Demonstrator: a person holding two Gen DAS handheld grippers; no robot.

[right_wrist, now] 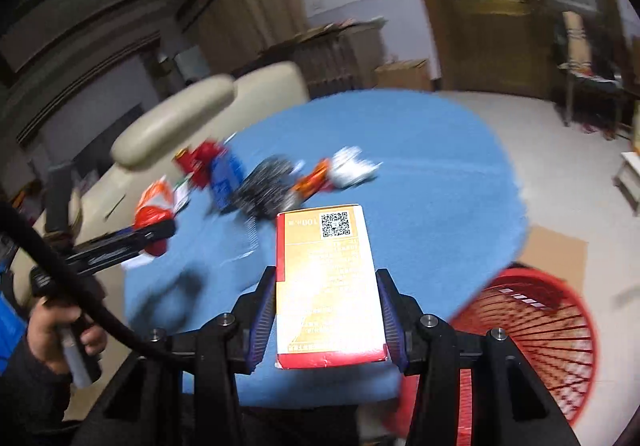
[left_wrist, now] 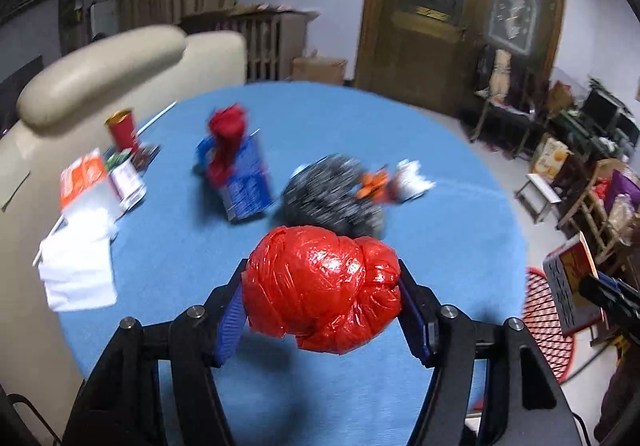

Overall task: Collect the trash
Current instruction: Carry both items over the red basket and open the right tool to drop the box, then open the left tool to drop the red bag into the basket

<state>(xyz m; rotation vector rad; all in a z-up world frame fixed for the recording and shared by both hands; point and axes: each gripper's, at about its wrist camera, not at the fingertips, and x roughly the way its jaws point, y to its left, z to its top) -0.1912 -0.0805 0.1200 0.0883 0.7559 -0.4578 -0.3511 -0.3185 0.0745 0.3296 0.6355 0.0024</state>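
Red mesh basket [right_wrist: 532,330] beside blue table [right_wrist: 420,149], contents indiscernible, left gripper [left_wrist: 322,286] clamping crinkled red plastic wad [left_wrist: 322,286], right gripper [right_wrist: 326,306] gripping glossy orange carton [right_wrist: 326,286]

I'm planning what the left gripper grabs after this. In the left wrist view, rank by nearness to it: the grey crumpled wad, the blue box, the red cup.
1. Grey crumpled wad: just beyond the left gripper, centre.
2. Blue box: farther back, left of centre.
3. Red cup: farthest, far left by the table edge.
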